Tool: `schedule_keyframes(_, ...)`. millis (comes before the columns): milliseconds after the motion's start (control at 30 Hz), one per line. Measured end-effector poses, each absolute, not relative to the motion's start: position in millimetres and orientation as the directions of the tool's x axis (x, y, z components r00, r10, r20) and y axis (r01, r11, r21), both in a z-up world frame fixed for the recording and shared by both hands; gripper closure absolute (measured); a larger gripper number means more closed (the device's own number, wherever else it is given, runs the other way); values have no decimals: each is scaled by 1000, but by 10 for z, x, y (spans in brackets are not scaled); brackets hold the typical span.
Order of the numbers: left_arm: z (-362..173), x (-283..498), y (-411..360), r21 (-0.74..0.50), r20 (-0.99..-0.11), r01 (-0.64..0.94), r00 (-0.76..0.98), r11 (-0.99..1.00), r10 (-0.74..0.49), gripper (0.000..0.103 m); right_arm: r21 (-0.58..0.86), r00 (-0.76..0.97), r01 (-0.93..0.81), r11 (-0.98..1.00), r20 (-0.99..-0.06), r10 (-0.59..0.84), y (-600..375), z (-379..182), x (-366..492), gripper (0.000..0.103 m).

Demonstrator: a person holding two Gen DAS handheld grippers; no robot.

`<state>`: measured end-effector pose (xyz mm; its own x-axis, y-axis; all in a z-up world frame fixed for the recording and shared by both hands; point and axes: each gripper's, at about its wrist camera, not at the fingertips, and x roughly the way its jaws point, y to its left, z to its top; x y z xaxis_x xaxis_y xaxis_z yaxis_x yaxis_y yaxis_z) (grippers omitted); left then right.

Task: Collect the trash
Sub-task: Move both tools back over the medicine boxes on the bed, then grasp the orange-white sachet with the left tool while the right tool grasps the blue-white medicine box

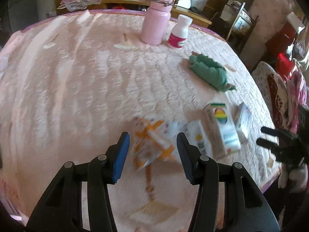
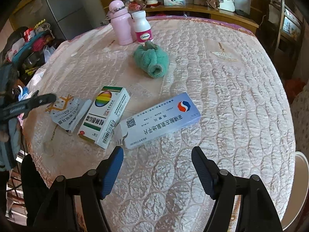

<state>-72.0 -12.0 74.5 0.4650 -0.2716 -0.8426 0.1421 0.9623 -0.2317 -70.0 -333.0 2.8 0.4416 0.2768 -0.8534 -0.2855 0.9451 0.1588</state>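
A torn orange-and-white wrapper point(image 1: 152, 145) lies on the pink quilted table point(image 1: 77, 77), blurred in the left wrist view. My left gripper point(image 1: 153, 145) hovers over it, open, fingers either side of the wrapper and clear of it. The right wrist view shows the same wrapper point(image 2: 65, 114) flat under the left gripper's finger point(image 2: 38, 100). Beside it lie a white box with a rainbow mark point(image 2: 105, 116) and a long blue-white box point(image 2: 160, 118). My right gripper point(image 2: 157, 154) is open and empty, just short of the long box.
A pink bottle point(image 2: 120, 25), a white pill bottle point(image 2: 143, 29) and a rolled green towel point(image 2: 152, 61) stand further back on the table point(image 2: 222, 96). A white round rim point(image 2: 301, 183) shows beyond the right edge. Clothes are piled on the left point(image 2: 29, 44).
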Motion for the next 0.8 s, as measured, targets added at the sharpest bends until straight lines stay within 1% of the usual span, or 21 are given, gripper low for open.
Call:
schedule_keyframes(133, 713, -961, -6, -263, -851, 157, 426, 952, -306, 54, 162, 434, -305, 938, -854, 289, -3266, 7, -716, 33)
schedule_keyframes(267, 588, -1127, -50, -176, -896, 160, 382, 971, -225, 54, 164, 433, -306, 938, -853, 291, -3268, 0, -710, 32)
schedule_keyframes(333, 531, -1084, -42, -163, -903, 140, 378, 977, -205, 54, 170, 434, -301, 938, -852, 294, -3274, 1, -693, 32)
schedule_keyframes(533, 418, -616, -33, -148, -891, 58, 426, 987, -158, 54, 177, 430, -303, 937, -852, 300, -3249, 19, -650, 32)
schedule_keyframes(633, 378, -314, -89, -179, -880, 41, 439, 983, -179, 55, 172, 429, -299, 939, -854, 293, -3245, 12, -636, 32)
schedule_keyframes(800, 483, 85, -149, -242, -836, 42, 499, 969, -230, 54, 183, 427, -275, 944, -856, 291, -3285, -1, -578, 32)
